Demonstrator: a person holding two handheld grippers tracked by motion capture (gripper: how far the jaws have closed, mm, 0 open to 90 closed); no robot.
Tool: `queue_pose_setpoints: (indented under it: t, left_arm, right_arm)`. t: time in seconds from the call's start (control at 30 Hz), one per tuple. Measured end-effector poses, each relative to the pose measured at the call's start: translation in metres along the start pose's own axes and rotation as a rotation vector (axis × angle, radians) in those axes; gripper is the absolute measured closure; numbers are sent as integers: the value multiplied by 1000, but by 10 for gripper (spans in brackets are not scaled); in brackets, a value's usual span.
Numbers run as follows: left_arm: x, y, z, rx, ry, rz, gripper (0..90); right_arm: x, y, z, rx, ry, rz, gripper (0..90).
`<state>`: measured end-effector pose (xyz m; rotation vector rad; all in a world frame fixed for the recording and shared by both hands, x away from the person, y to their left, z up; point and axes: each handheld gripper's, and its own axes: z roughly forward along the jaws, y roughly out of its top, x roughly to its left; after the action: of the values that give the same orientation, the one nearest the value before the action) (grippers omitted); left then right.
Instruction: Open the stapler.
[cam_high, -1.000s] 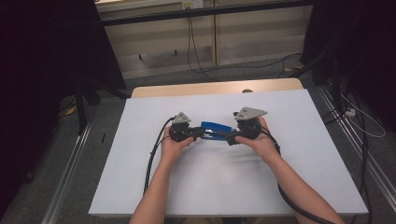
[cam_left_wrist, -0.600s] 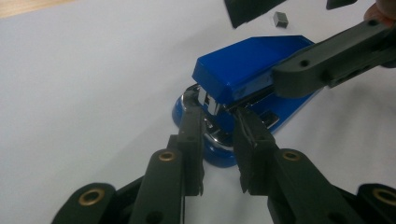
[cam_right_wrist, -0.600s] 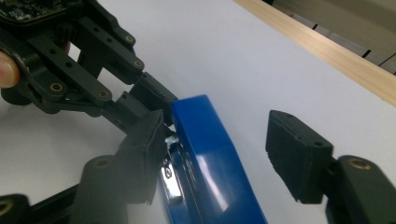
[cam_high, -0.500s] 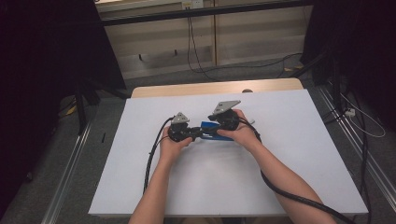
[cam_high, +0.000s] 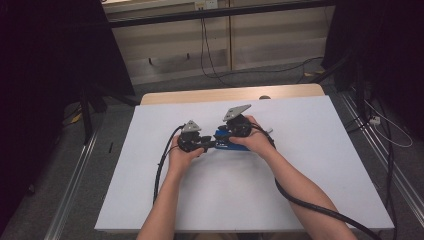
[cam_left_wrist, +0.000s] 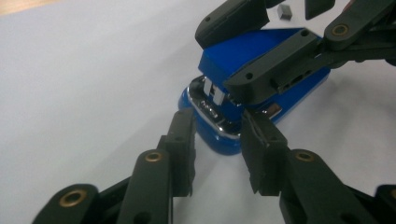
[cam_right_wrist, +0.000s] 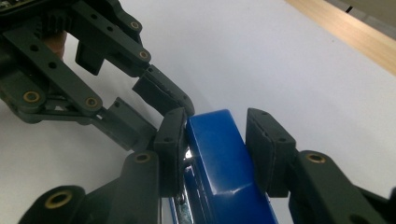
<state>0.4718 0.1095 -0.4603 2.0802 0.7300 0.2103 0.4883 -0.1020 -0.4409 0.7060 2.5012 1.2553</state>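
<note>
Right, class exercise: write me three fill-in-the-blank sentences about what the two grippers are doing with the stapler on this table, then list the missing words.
1. The stapler between the two grippers is ____ in colour.
2. The right gripper has its jaws on either side of the stapler's ____ part.
3. The left gripper faces the stapler's ____ metal front end.

Missing words: blue; top; shiny

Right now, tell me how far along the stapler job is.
Done: both grippers are at the blue stapler on the white table. In hand: the right gripper, jaws just closing, straddles its blue top, one pad touching; the left gripper, jaws just opening, flanks its metal front end without pressing. Left: a firm grip, it seems, and whatever follows.
</note>
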Motion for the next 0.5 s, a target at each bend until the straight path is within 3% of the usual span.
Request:
queue_pose_setpoints:
  t: [0.13, 0.27, 0.33, 0.5]
  left_arm:
    - [0, 0, -3, 10, 1, 5, 641]
    - [-1, 0, -3, 6, -14, 3, 638]
    - [-3, 0, -2, 8, -19, 9, 635]
    - [-6, 2, 1, -16, -17, 40, 621]
  right_arm:
    - [-2, 1, 2, 9, 16, -3, 604]
    - [0, 8, 1, 49, 34, -77, 633]
    - [2, 10, -1, 61, 46, -89, 638]
    - [1, 9, -4, 44, 68, -78, 643]
